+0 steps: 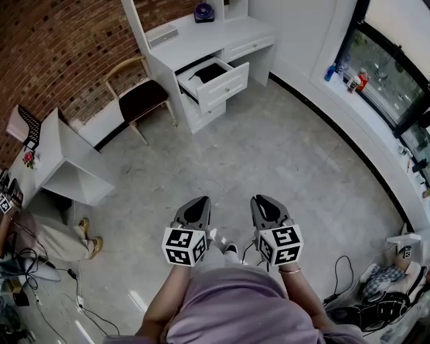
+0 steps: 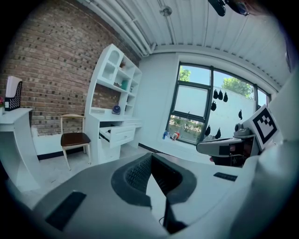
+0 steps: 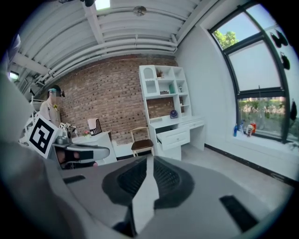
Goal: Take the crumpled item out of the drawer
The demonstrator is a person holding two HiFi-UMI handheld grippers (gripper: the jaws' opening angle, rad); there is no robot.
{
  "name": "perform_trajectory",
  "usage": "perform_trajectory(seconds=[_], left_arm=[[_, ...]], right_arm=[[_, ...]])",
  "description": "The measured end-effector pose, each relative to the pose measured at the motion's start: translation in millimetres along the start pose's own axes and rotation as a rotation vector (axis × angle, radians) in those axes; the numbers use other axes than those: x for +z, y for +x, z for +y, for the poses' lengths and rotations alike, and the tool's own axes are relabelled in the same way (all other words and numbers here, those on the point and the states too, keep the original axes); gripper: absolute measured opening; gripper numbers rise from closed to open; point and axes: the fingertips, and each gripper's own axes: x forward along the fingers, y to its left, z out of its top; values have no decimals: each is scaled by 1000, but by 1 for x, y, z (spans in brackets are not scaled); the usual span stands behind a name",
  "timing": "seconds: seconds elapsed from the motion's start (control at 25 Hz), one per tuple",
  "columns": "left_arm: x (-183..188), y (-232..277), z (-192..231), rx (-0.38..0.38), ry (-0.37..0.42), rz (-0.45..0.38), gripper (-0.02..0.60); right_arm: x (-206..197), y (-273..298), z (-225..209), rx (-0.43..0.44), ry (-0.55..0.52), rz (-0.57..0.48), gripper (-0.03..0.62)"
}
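The crumpled item (image 1: 210, 71) shows only as a dark shape inside the open drawer (image 1: 225, 84), too far off to make out its folds. From both gripper views the low angle hides the drawer's inside; only its white front and side show. The drawer juts from the white desk (image 1: 222, 35) at the far side of the room, and a small dark round object (image 1: 203, 11) on the desktop cannot be identified.

The left gripper (image 1: 200, 203) and the right gripper (image 1: 263, 201) are held near, side by side, well apart from the desk. Each has its jaws together and nothing between them. A stretch of grey floor (image 1: 269, 154) lies between them and the drawer. The holder's lilac top (image 1: 235, 309) is cut off by the near edge.

Left of the desk stands a wooden chair (image 1: 140, 97) with a dark seat, against the brick wall (image 1: 54, 47). Nearer on the left is a white side table (image 1: 67, 158) carrying a black mesh holder (image 1: 27, 124). Beside it, a seated person's legs (image 1: 64, 238) are half cut off, and cables (image 1: 40, 269) trail on the floor. On the right, small bottles (image 1: 346, 75) sit on the window sill – their labels are unreadable.
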Motion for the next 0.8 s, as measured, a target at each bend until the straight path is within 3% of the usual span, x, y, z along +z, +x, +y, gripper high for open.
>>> perform_trajectory(seconds=[0.4,0.8], left_arm=[[9,26,6,-9,15,25,2],[26,74,48,-20,-8,24,2]], right_arm=[[5,20,-16,3,58,16,110],[25,74,-34,-21,76,16,126]])
